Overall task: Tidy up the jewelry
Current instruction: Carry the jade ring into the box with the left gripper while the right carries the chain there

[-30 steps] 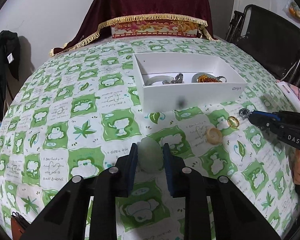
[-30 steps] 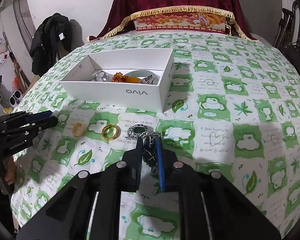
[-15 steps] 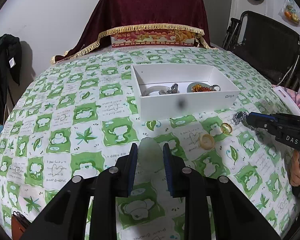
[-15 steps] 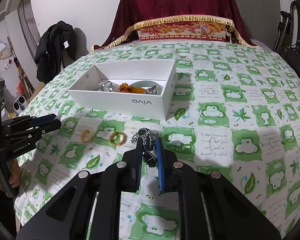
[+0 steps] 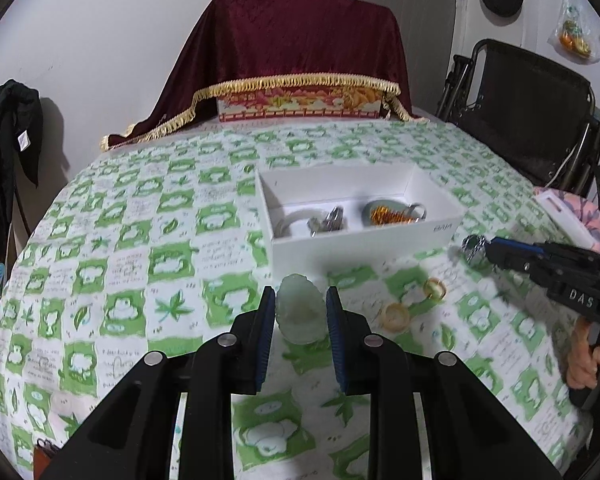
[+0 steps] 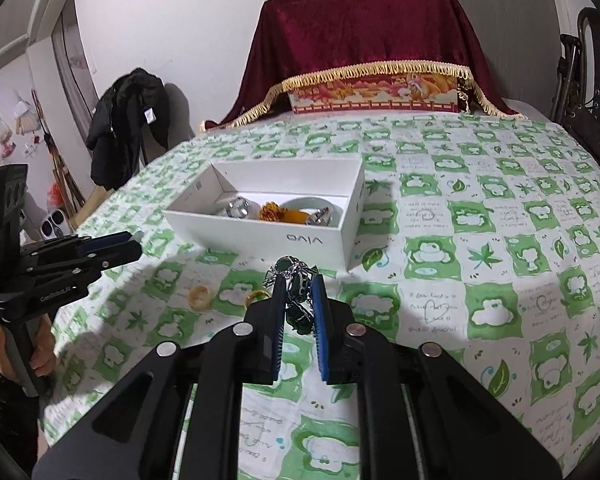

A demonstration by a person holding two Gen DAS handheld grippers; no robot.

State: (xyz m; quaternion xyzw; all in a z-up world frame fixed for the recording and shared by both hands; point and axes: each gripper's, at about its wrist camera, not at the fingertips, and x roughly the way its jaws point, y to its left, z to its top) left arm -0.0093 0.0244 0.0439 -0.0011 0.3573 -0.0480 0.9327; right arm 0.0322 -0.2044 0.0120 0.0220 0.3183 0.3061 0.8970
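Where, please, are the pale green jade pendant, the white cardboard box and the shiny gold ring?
pale green jade pendant (image 5: pixel 300 312), left wrist view, centre of its carved face.
white cardboard box (image 5: pixel 360 242), left wrist view, near outer wall.
shiny gold ring (image 5: pixel 435 289), left wrist view, its band.

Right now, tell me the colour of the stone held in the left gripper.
Pale, milky green. The stone shows best in the left wrist view, between the left gripper fingers.
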